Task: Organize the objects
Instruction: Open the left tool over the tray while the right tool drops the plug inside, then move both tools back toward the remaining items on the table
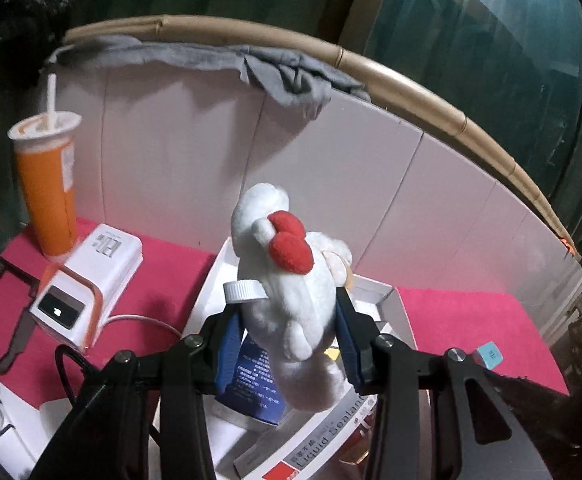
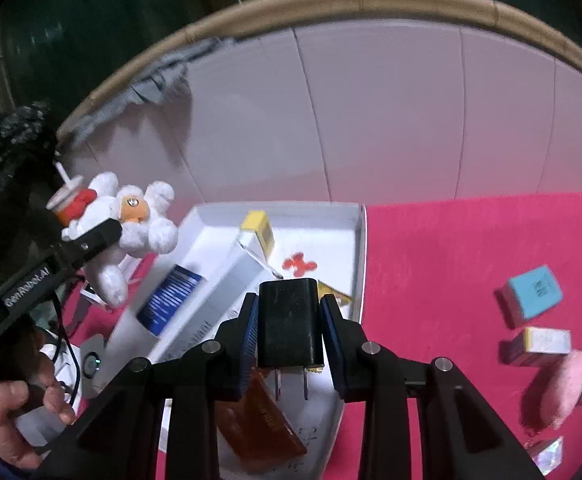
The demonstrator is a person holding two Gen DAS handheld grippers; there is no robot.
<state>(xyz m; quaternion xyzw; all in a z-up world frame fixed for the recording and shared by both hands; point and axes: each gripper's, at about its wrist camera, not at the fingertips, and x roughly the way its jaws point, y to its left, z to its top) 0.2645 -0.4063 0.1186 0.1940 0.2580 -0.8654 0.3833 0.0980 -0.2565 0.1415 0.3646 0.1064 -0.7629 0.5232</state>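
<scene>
A pink cloth was spread before a curved white screen. Above the white box on it, a plush toy was clamped by the left gripper, a black charger by the right gripper.

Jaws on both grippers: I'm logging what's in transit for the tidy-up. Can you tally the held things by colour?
white plush toy: 1
black plug adapter: 1
Total: 2
</scene>
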